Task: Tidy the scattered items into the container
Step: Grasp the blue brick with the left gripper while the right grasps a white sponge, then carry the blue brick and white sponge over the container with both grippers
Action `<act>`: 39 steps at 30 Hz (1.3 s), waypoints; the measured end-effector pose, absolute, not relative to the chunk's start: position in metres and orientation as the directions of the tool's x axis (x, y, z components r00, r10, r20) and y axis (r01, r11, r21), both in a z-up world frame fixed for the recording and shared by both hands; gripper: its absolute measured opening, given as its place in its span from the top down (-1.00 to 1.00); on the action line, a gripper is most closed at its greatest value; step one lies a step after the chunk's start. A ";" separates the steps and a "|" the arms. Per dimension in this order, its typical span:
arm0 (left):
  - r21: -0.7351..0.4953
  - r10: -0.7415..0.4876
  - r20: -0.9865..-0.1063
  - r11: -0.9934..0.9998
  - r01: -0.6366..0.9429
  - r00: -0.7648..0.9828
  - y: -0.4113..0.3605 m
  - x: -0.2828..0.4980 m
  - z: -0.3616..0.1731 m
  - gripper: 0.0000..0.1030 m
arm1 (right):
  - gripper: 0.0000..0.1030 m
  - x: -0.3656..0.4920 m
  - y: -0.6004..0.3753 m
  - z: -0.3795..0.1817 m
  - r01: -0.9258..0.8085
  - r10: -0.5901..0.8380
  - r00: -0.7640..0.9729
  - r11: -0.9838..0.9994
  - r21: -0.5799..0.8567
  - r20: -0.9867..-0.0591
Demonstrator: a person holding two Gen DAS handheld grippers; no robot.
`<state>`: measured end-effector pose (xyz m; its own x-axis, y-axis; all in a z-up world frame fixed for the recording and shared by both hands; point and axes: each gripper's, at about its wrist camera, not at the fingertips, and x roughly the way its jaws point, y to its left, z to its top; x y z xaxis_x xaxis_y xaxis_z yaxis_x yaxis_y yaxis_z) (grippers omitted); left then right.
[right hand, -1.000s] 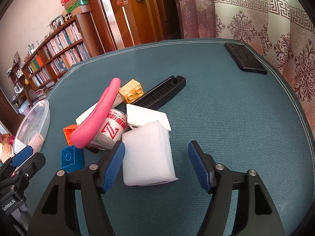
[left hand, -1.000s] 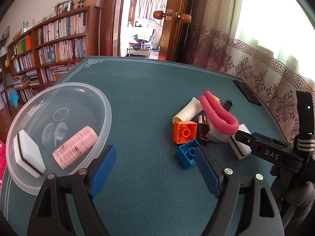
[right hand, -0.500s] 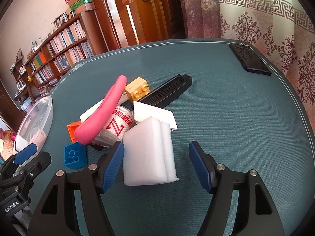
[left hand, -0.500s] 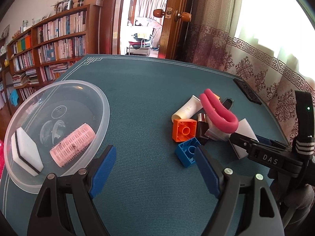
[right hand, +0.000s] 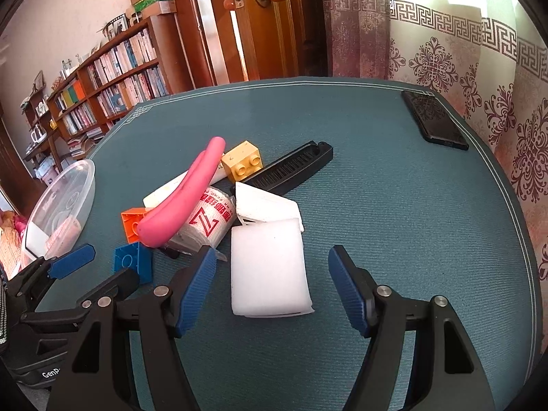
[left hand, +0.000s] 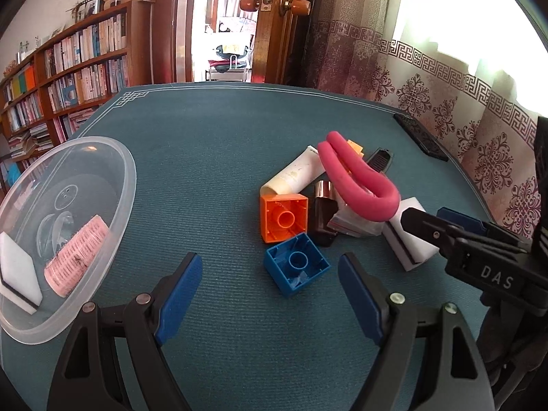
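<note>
Left wrist view gives us the left gripper (left hand: 270,282) low over the teal bench (left hand: 212,157), its jaws wide apart and holding nothing; the blue brick (left hand: 296,263) lies between and just ahead of the blue pads, hollow side up, with the orange brick (left hand: 283,217) touching its far corner, also hollow side up. At the left edge we see the clear bowl (left hand: 126,185), the container, holding a pink hair roller (left hand: 77,255) whose long axis runs from near-left up to far-right, and a white sponge block (left hand: 17,274) beside it. Behind the bricks the cream tube (left hand: 294,174) lies with its long axis slanting away to the right; the pink foam loop (left hand: 359,185) rests on the pile, its bend toward the right gripper and its two ends pointing away.

From the right wrist view we see the right gripper (right hand: 272,284) with jaws likewise spread and empty; the white sponge (right hand: 269,267) lies flat on the bench between them, touching neither, its long axis running straight away from the camera. Beyond it lie a white wedge-shaped piece (right hand: 267,205), a printed packet (right hand: 209,222), the yellow brick (right hand: 243,162) studs toward us, and the black comb (right hand: 294,167), its long axis slanting up to the right; a dark phone (right hand: 433,120) lies well apart near the bench's far right edge.
</note>
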<state>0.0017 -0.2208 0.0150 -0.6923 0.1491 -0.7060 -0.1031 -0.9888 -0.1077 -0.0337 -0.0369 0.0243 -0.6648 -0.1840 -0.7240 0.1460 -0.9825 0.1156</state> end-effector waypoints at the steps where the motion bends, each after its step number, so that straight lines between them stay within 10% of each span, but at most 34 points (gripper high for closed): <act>1: -0.104 0.147 -0.707 -0.989 -0.103 -0.691 -0.220 0.002 0.014 -0.64 | -0.39 -0.034 -0.038 0.022 0.144 -0.168 -0.661 -0.985 0.097 -0.731; 7: -0.101 0.138 -0.717 -0.990 -0.095 -0.683 -0.219 -0.002 0.009 -0.64 | -0.38 -0.039 -0.040 0.009 0.131 -0.145 -0.635 -0.988 0.080 -0.759; 12: -0.093 0.134 -0.724 -0.991 -0.096 -0.676 -0.216 -0.007 0.005 -0.64 | 0.05 -0.038 -0.039 0.010 0.122 -0.159 -0.636 -0.987 0.106 -0.755; 23: -0.091 0.119 -0.745 -0.993 -0.076 -0.656 -0.217 -0.020 0.000 -0.63 | 0.06 -0.031 -0.036 0.026 0.106 -0.176 -0.684 -0.984 0.143 -0.708; 31: -0.101 0.161 -0.722 -0.987 -0.127 -0.673 -0.218 -0.013 0.001 0.05 | 0.07 -0.030 -0.029 0.031 0.110 -0.243 -0.698 -0.966 0.234 -0.674; 39: -0.112 0.170 -0.690 -0.985 -0.128 -0.704 -0.225 -0.004 0.008 0.07 | 0.07 -0.028 -0.022 0.035 0.111 -0.300 -0.715 -0.941 0.320 -0.632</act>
<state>-0.0039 -0.2253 0.0075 -0.7041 0.1700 -0.6895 -0.1282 -0.9854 -0.1121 -0.0281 -0.0216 0.0349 -0.7148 -0.2995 -0.6319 0.1110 -0.9408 0.3203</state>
